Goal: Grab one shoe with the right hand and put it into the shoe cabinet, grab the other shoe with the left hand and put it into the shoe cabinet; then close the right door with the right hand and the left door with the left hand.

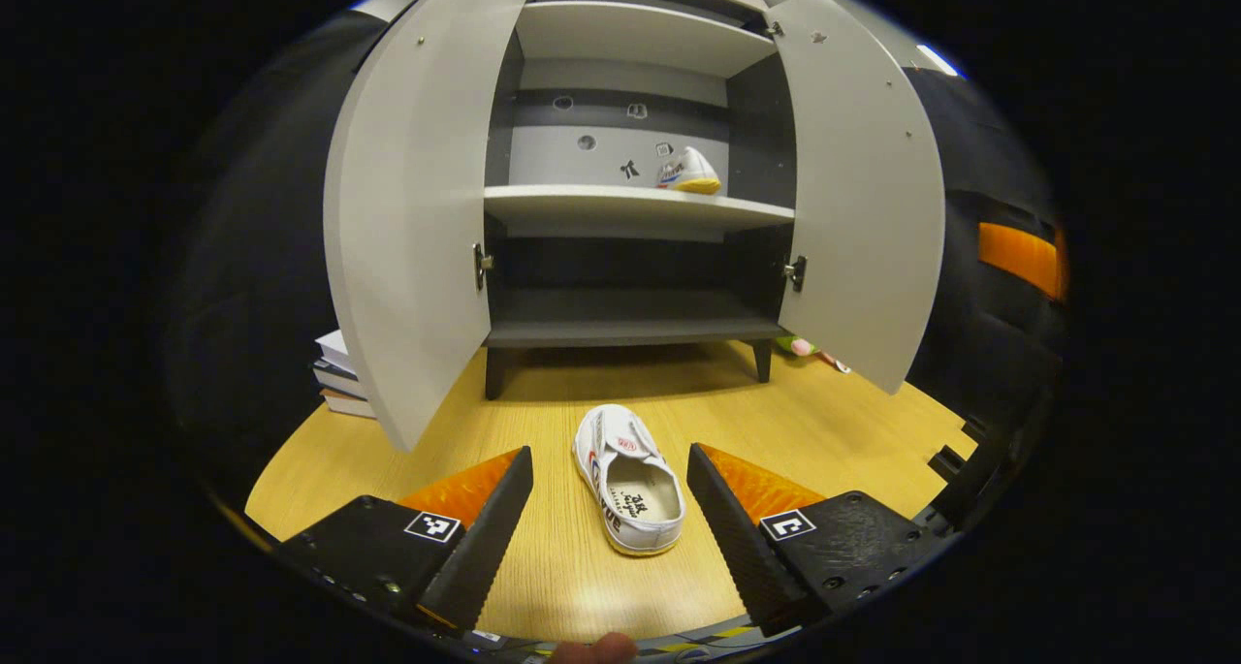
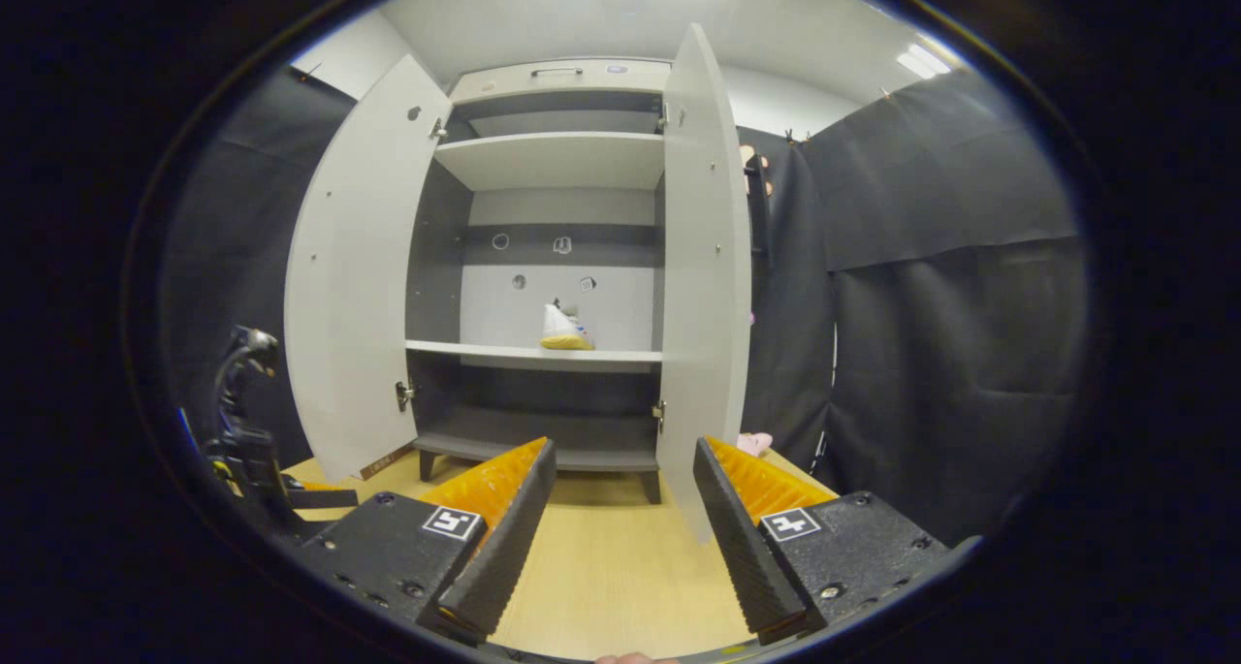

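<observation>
My left gripper [image 1: 611, 509] and right gripper [image 2: 620, 509] hang with jaws spread, empty; one shoe [image 1: 628, 491] lies on the floor at 12 o'clock between my left fingers, the other shoe [image 1: 687, 172] on the cabinet's [image 1: 630, 204] middle shelf, both doors wide.

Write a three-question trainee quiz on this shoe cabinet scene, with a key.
1. True or false: both doors of the grey two-door shoe cabinet stand open.
2. Where is the white canvas shoe with a yellow sole that is already stored? A) bottom shelf B) middle shelf C) on the floor
3. Fill in: the other white canvas shoe lies on the wooden floor just ahead of the open left gripper, with its toe pointing toward the ____.

Key: 1 true; 2 B; 3 cabinet. Note: the right gripper is open and empty too.
</observation>
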### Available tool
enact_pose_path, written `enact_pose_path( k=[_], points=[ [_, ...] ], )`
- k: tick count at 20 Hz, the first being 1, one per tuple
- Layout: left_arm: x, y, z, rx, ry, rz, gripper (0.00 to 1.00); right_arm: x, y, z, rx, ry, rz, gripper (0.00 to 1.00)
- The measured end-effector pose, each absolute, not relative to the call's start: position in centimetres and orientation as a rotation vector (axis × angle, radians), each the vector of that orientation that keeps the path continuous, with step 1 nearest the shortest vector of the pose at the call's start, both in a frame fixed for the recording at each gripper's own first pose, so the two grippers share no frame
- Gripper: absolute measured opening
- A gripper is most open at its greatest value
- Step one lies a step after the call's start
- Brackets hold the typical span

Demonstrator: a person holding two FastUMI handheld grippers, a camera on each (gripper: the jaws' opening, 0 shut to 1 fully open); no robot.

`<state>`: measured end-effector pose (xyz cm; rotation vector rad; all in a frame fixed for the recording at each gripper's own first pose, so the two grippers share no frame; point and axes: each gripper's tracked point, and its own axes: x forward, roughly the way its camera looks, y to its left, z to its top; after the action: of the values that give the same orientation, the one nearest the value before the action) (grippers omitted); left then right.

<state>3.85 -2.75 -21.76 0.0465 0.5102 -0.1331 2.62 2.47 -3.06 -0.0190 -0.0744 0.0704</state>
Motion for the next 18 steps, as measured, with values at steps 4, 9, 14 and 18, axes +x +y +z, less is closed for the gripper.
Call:
enact_pose_path(
  k=[4, 9, 14, 18],
  points=[
    [5.1, -2.1, -26.7, 0.059, 0.621, -0.11, 0.96, 2.7, 3.0, -3.4, -0.035, -0.06, 0.087, 0.9],
    [7.1, -1.3, -31.0, 0.071, 0.673, -0.089, 0.95, 3.1, 3.1, -3.2, -0.062, -0.058, 0.088, 0.9],
    [9.8, -0.7, -33.1, 0.063, 0.693, -0.076, 0.96, 4.1, 2.8, -3.4, -0.075, -0.039, 0.07, 0.9],
    [11.7, -0.1, -34.6, 0.061, 0.706, -0.063, 0.96, 5.1, 2.7, -3.8, -0.078, -0.017, 0.059, 0.9]
  ],
)
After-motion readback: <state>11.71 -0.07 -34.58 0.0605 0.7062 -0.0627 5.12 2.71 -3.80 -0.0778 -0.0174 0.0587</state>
